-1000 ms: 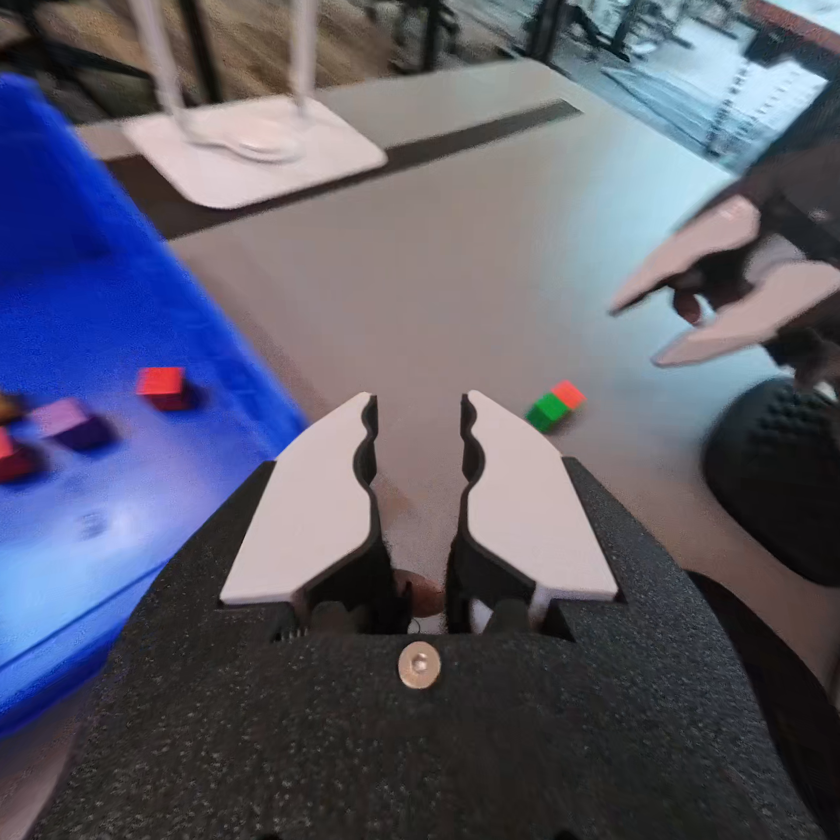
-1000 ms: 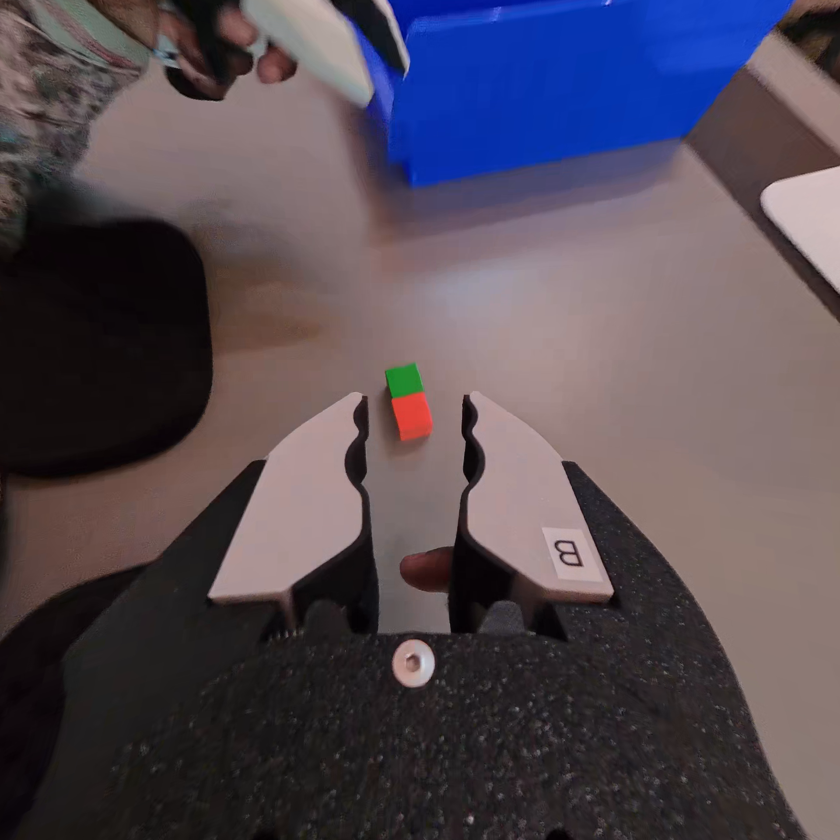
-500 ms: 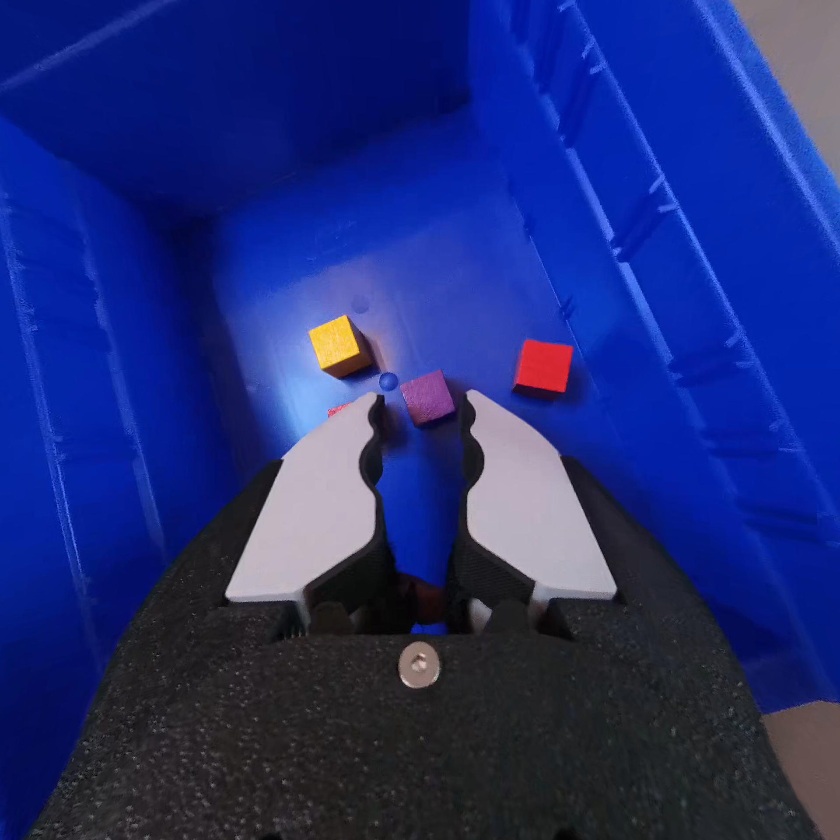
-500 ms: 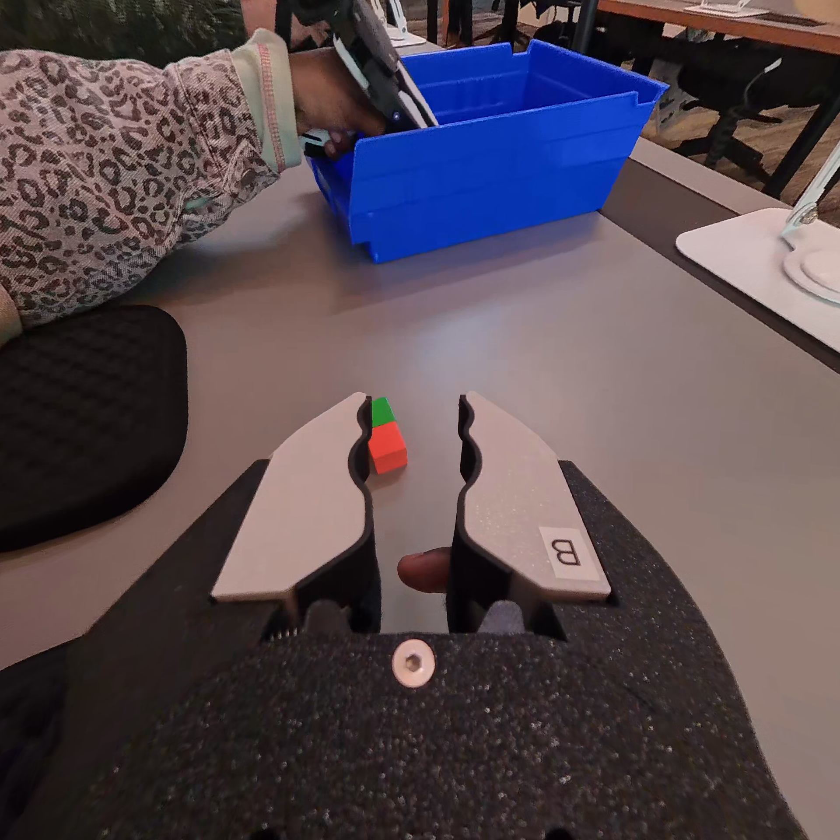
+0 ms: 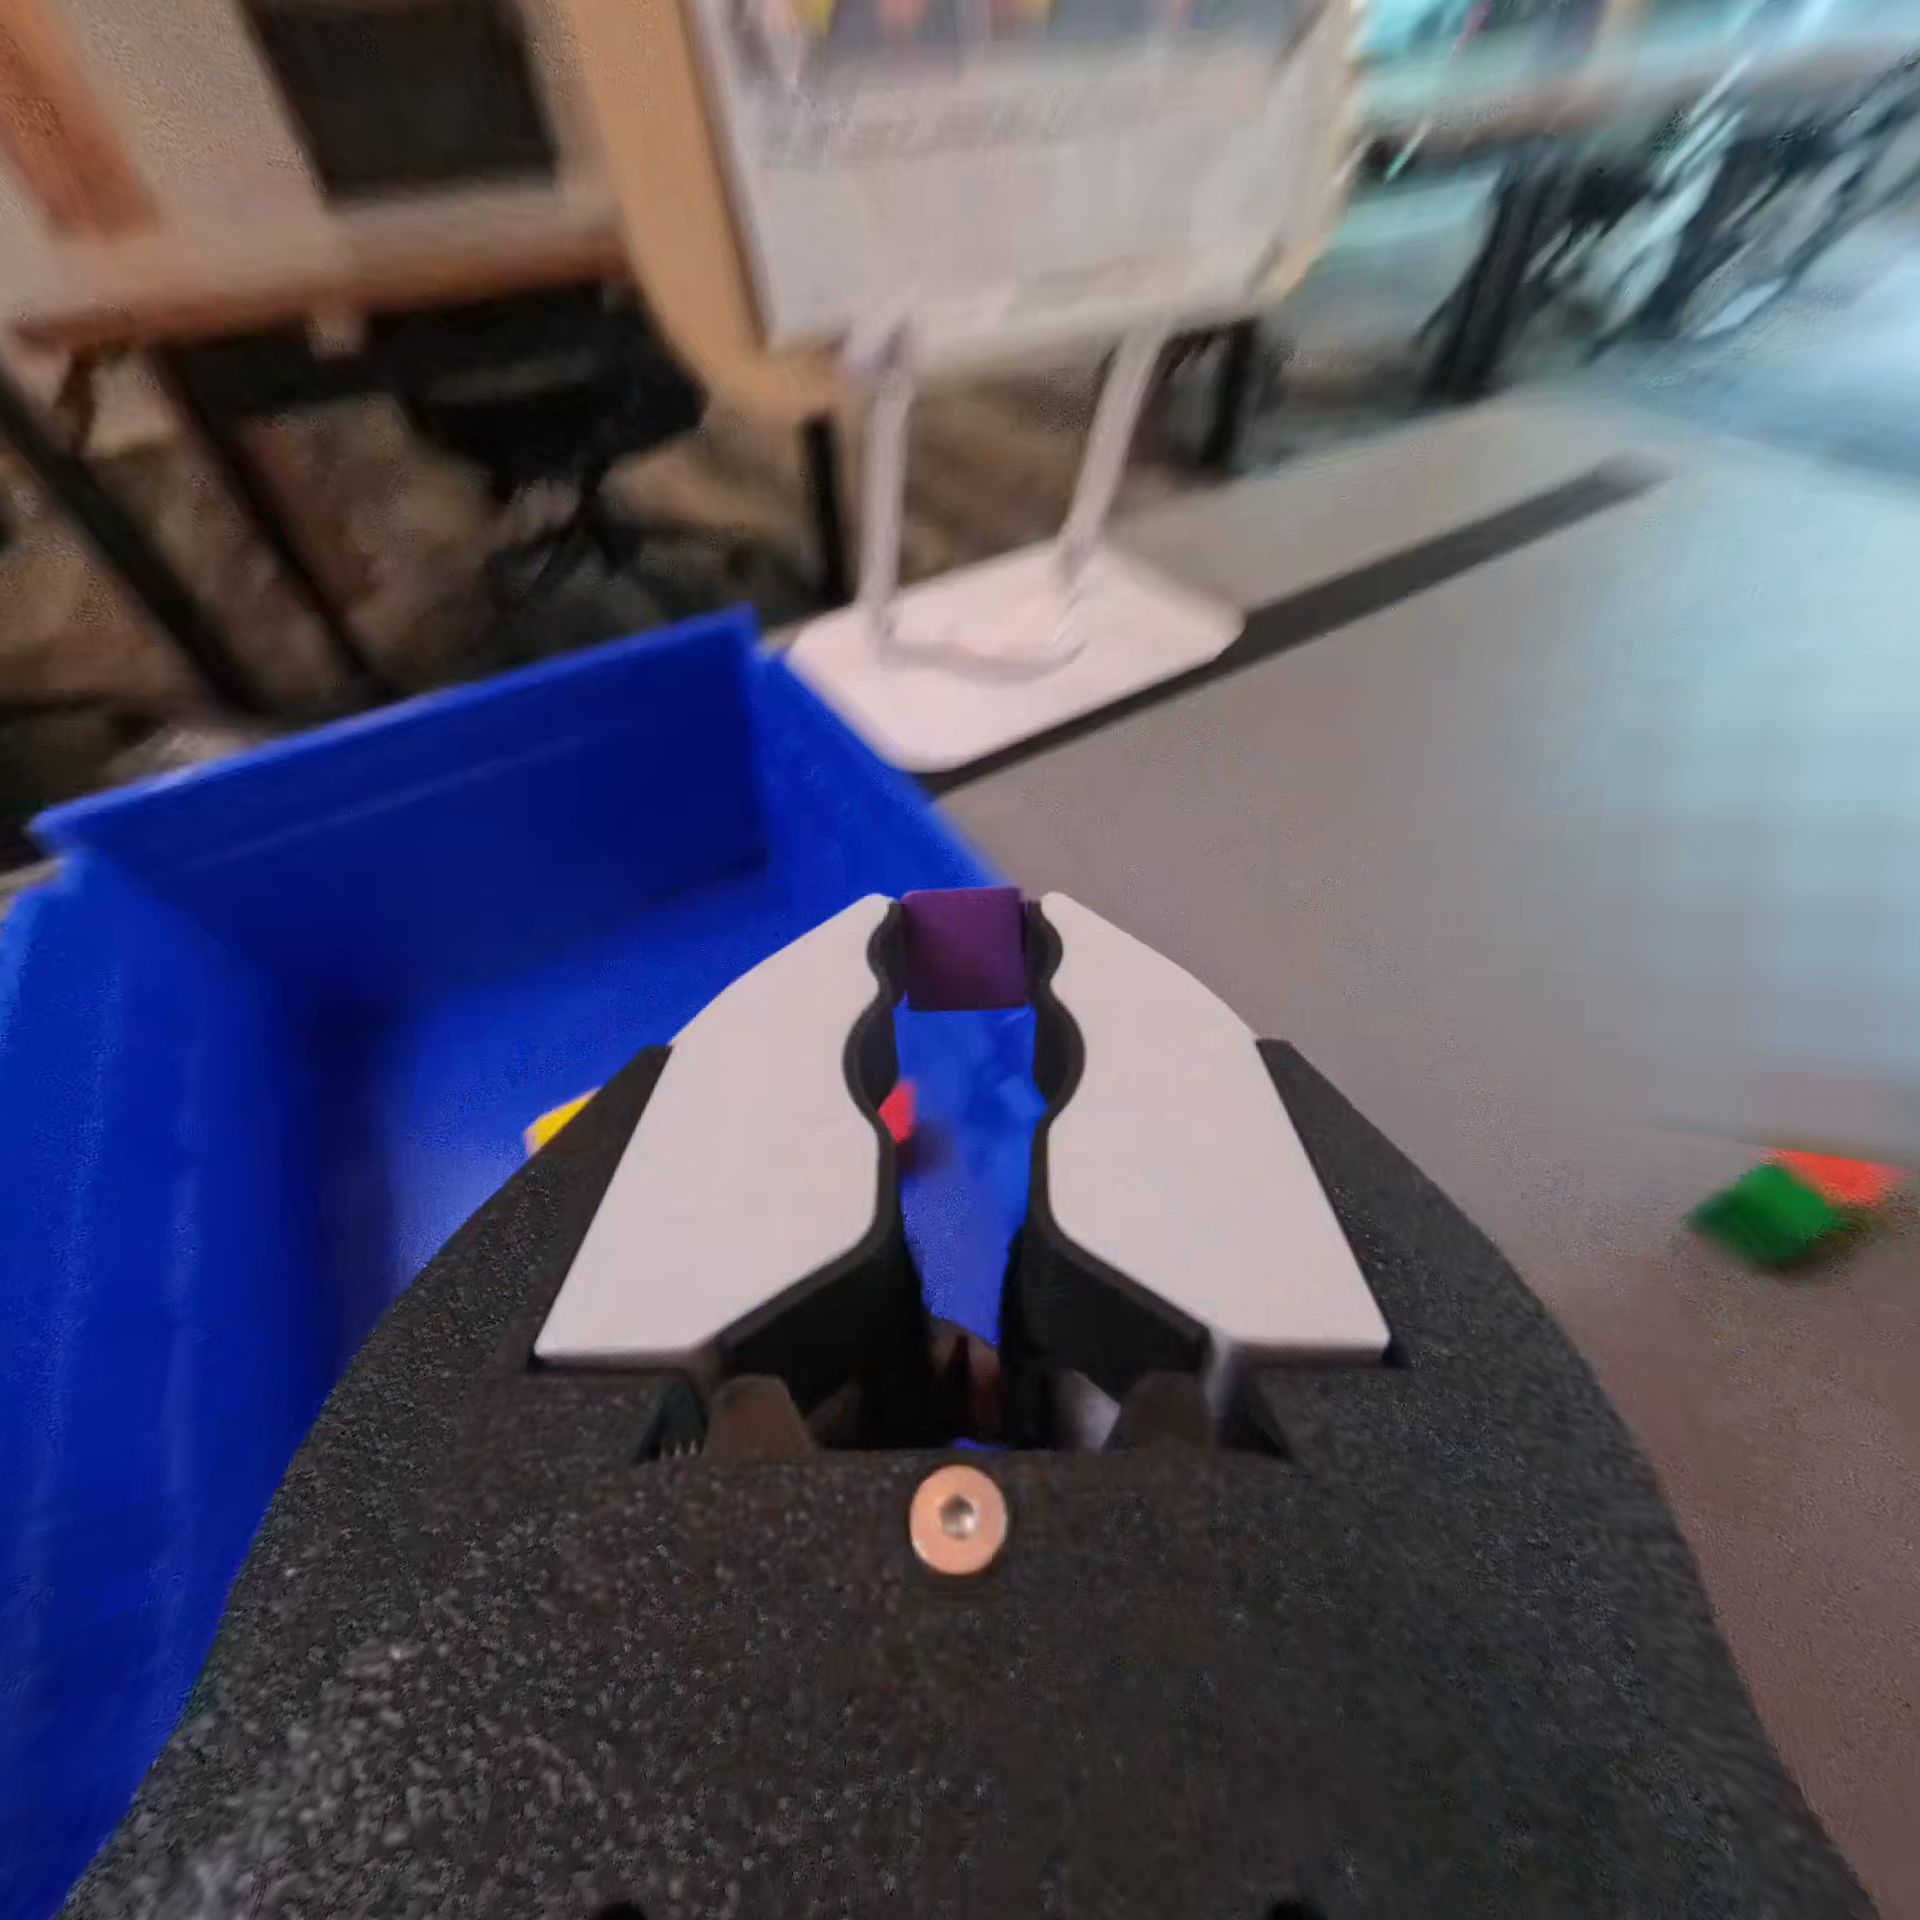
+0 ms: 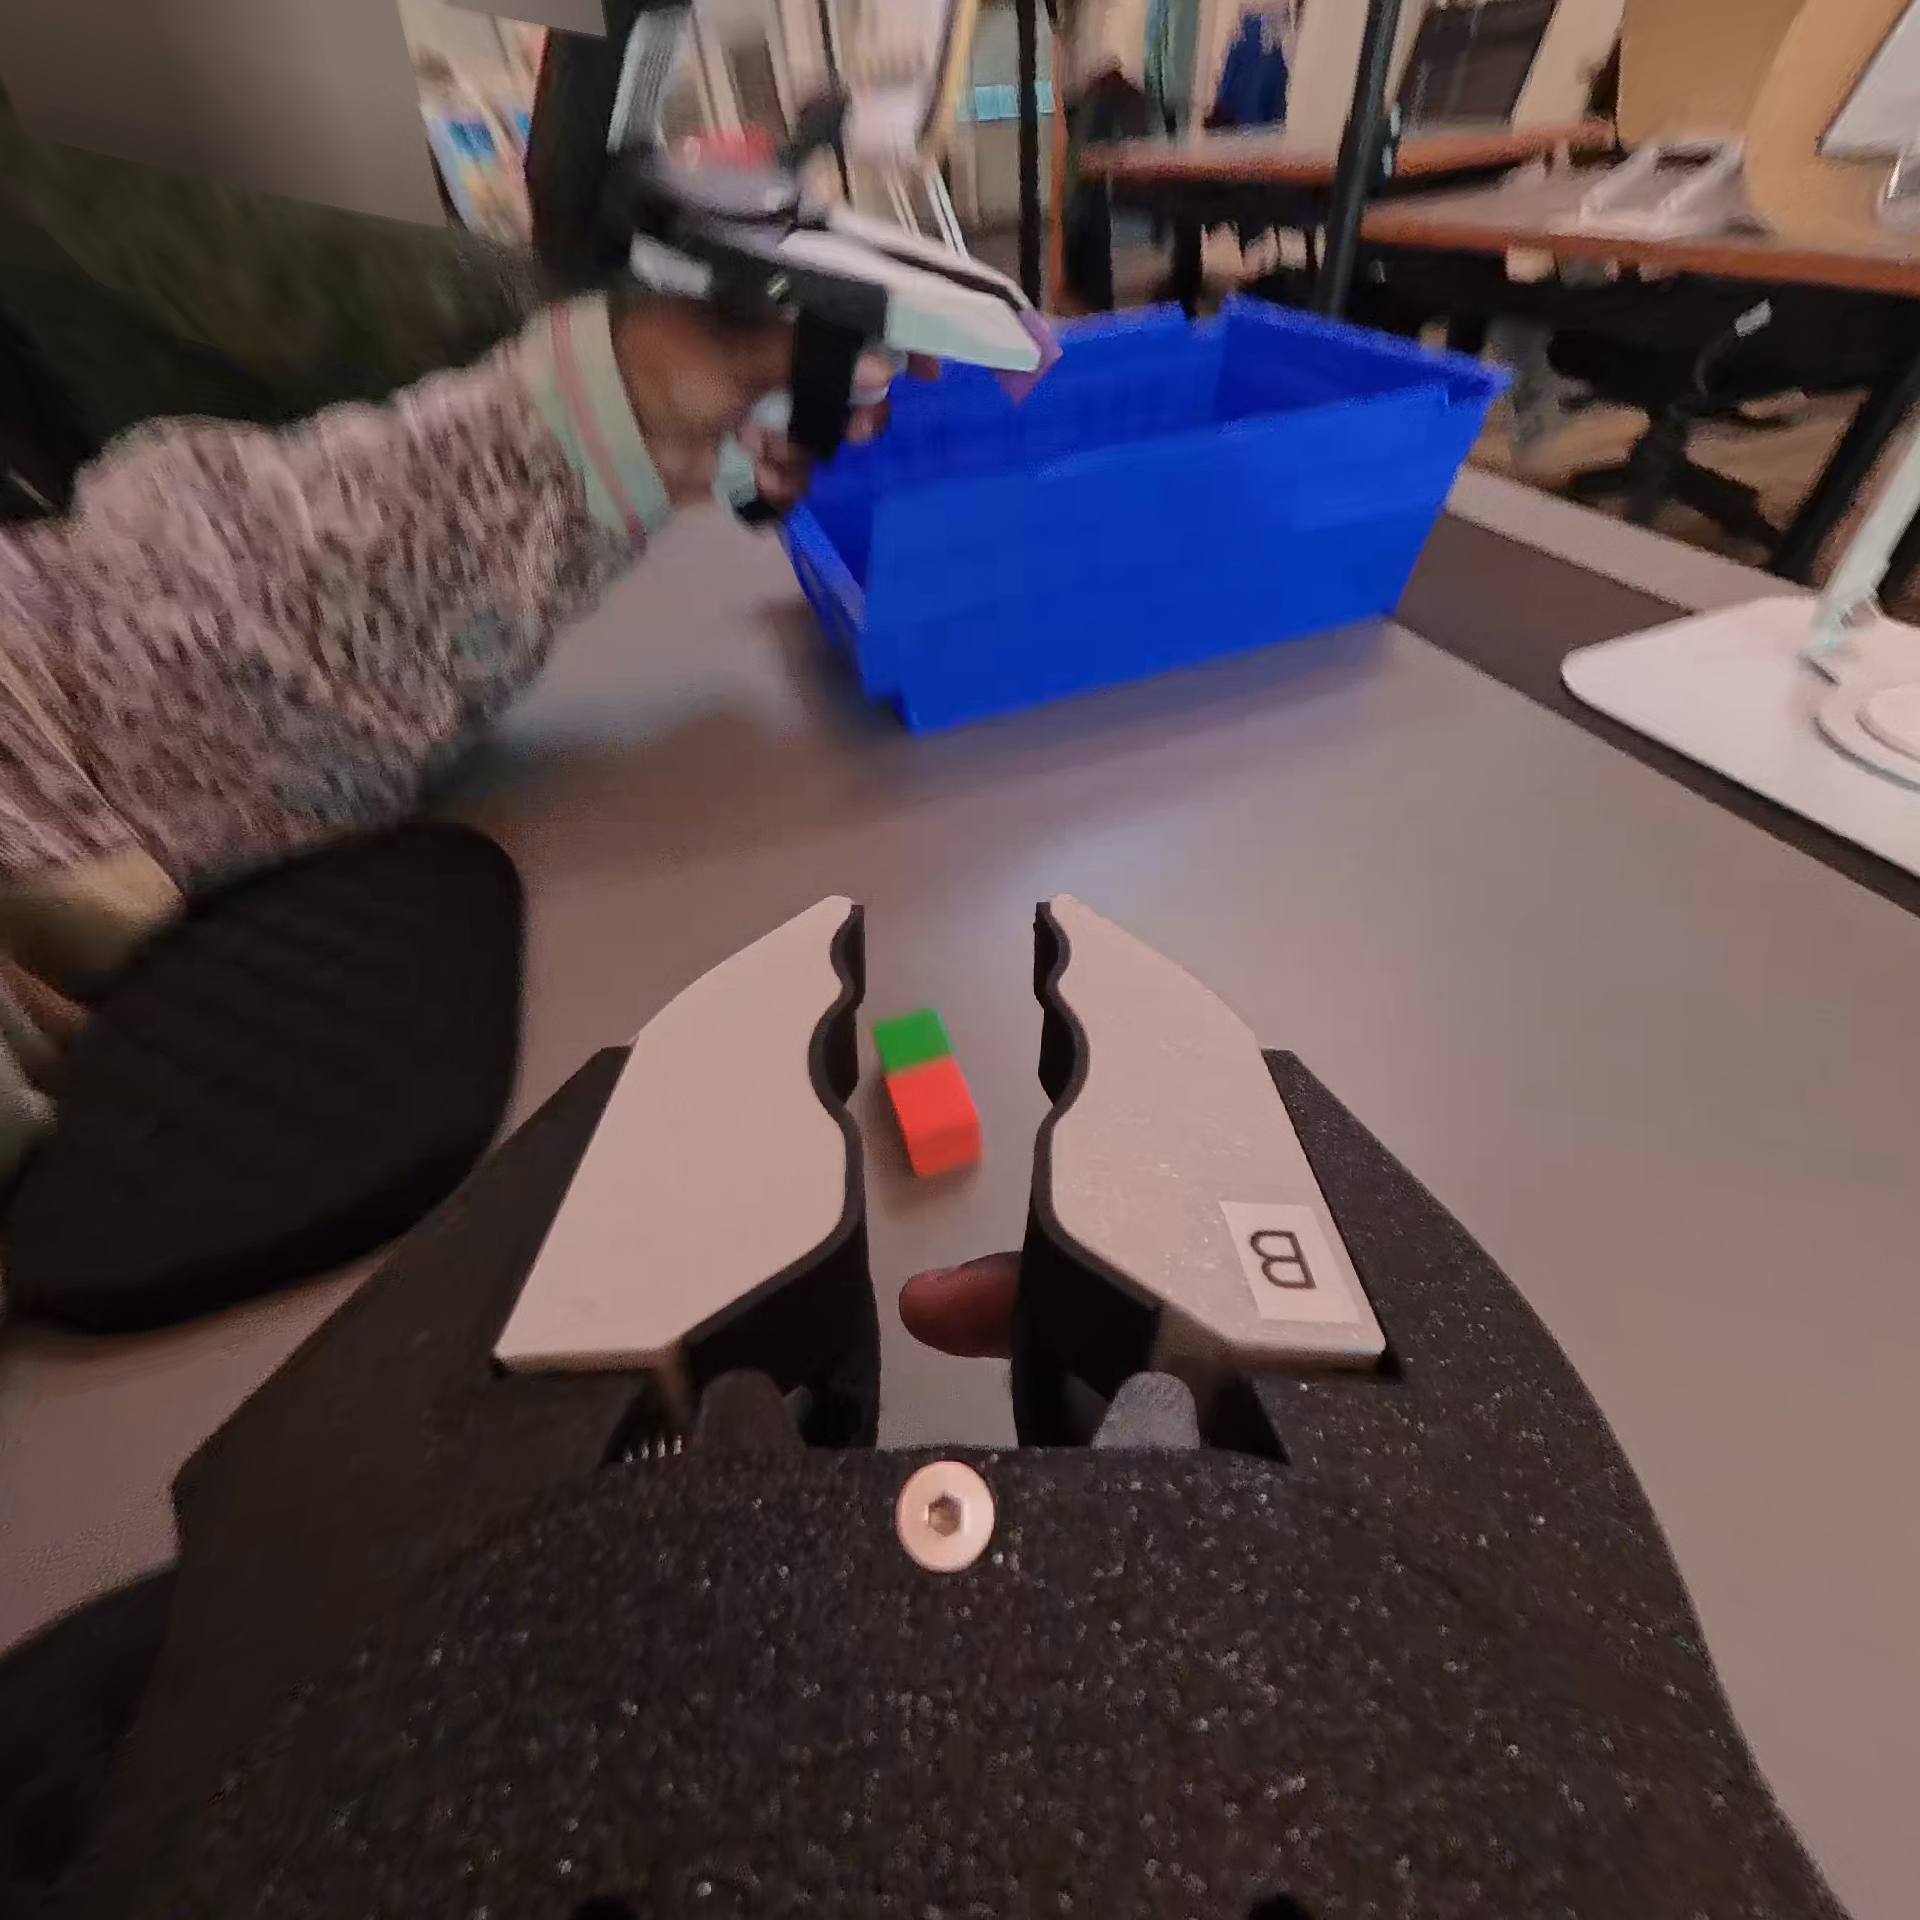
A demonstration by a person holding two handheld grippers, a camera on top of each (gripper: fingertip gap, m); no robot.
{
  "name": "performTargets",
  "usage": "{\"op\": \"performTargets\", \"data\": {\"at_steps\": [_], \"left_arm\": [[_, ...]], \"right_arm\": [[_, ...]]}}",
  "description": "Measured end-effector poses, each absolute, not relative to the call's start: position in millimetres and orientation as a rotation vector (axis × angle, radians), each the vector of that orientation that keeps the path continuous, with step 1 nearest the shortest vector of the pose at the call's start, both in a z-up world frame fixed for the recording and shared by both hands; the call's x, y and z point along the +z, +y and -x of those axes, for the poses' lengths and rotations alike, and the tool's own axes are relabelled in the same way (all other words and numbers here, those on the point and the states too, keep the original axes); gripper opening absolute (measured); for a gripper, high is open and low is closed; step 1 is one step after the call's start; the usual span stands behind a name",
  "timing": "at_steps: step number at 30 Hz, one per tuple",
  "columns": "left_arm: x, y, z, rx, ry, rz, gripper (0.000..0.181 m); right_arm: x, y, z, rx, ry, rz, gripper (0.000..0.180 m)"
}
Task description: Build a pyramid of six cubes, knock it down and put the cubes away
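My left gripper is shut on a purple cube and holds it above the blue bin. It also shows in the right wrist view, over the bin's near left corner. A yellow cube and a red cube lie blurred on the bin floor. A green cube and an orange-red cube lie touching on the grey table, low between the fingers of my open right gripper. The pair also shows in the left wrist view, green and orange-red.
A white stand base sits behind the bin and shows at the right edge of the right wrist view. A black padded rest lies at the left. A person's patterned sleeve reaches toward the bin.
My left gripper closed on the purple cube inside the bin and lifted it up out of the bin. My right gripper stayed open and moved closer over the green and orange-red cubes.
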State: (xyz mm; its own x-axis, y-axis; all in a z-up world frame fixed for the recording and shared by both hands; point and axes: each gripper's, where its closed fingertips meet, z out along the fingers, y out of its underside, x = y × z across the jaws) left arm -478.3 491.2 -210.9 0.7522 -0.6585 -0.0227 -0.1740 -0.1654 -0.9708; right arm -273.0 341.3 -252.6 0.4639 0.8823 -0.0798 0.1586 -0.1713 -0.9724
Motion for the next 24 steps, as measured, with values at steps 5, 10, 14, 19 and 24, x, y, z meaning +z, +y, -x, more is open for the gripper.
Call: {"op": "performTargets", "data": {"at_steps": [5,10,14,19,24], "left_arm": [[-144,357,397,-1.102,0.797,1.202,0.021],[-131,302,357,-1.42,0.726,1.005,0.021],[-133,296,344,-1.467,0.702,0.986,0.021],[-135,292,335,-1.479,0.714,1.002,0.021],[-140,288,330,-1.534,0.738,1.024,0.021]], "right_arm": [[-172,315,297,1.264,-0.738,1.32,0.026],[-145,296,321,1.374,-0.74,1.205,0.026],[-146,292,331,1.453,-0.721,1.221,0.027],[-146,287,337,1.407,-0.766,1.218,0.028],[-152,286,335,1.323,-0.834,1.236,0.02]]}}
